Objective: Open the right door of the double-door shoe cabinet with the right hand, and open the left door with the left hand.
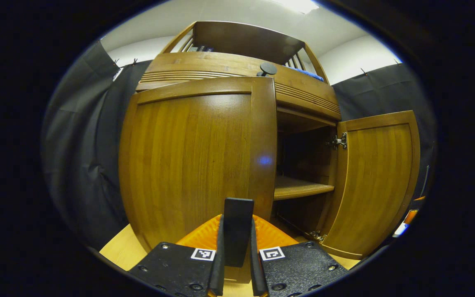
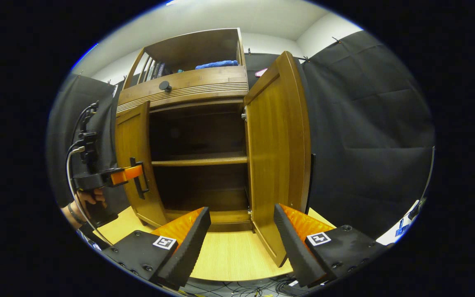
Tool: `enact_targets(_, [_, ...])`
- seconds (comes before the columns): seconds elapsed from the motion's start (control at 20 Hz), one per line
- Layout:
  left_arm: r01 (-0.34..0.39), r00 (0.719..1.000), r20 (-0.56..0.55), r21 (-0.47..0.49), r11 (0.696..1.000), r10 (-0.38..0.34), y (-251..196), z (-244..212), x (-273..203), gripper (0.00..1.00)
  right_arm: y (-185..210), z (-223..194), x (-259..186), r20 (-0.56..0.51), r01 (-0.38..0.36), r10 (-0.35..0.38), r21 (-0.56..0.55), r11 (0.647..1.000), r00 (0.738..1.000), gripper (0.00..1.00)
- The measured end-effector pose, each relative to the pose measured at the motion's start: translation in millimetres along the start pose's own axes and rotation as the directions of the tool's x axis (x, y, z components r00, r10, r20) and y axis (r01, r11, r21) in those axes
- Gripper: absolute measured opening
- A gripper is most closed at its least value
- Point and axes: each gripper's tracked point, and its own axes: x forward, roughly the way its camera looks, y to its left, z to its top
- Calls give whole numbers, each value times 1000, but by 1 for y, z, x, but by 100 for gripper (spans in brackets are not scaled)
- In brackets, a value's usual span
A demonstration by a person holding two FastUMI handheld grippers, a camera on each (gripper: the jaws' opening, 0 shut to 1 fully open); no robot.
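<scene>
The cabinet (image 2: 196, 86) is standing on a light wooden floor (image 2: 229, 251), in front of the black cloth wall. In the right gripper view, the right door (image 2: 276, 152) is standing wide open, swung out toward the camera, with its lower edge lying between the two fingers of the right gripper (image 2: 241, 231). This gripper is spread open; its fingers are well apart and are not touching the door. In the same view, the left door (image 2: 132, 161) is partly open, and the left gripper (image 2: 138, 175) is holding the dark handle (image 2: 139, 183) on its front, with a hand (image 2: 91, 198) behind the tool. In the left gripper view, the left gripper (image 1: 237, 243) is closed on the handle (image 1: 237, 231): both black fingers are pressing its sides, and the handle is standing upright between them. The left door (image 1: 196, 161) is taking most of this view, and beside it the right door (image 1: 375, 181) is showing its inner side with a metal hinge (image 1: 338, 141). Inside the cabinet, one shelf (image 2: 198, 159) is crossing the dark space at half height. Above the doors, a round dark knob (image 2: 164, 86) is sitting on the drawer front, and a blue cloth (image 2: 217, 64) is lying on the top level.
</scene>
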Motion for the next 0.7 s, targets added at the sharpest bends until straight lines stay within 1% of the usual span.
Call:
enact_targets(0.15, [-21, 1000, -4, 17, 1000, 21, 8, 1, -21, 26, 2, 7, 5, 15, -9, 9, -4, 1000, 1000, 92])
enact_targets(0.3, [-16, 1000, -17, 22, 1000, 16, 16, 6, -43, 25, 3, 9, 16, 11, -22, 22, -19, 1000, 1000, 92])
enact_targets(0.35, [-17, 1000, -18, 24, 1000, 18, 20, 7, -51, 25, 5, 11, 18, 13, -27, 27, -24, 999, 1000, 99])
enact_targets(0.4, [-28, 999, -16, 25, 999, 28, 25, 7, -57, 25, 6, 13, 20, 18, -33, 34, -26, 999, 999, 96])
enact_targets(0.45, [-45, 999, -9, 28, 999, 45, 30, 9, -64, 25, 10, 13, 22, 22, -41, 42, -28, 999, 999, 92])
enact_targets(0.6, [-117, 993, 10, 50, 992, 117, 46, 14, -85, 25, 20, 13, 28, 23, -69, 70, -31, 997, 997, 92])
enact_targets(0.7, [-156, 988, 21, 49, 987, 155, 60, 15, -102, 22, 27, 11, 29, 17, -92, 92, -31, 995, 996, 92])
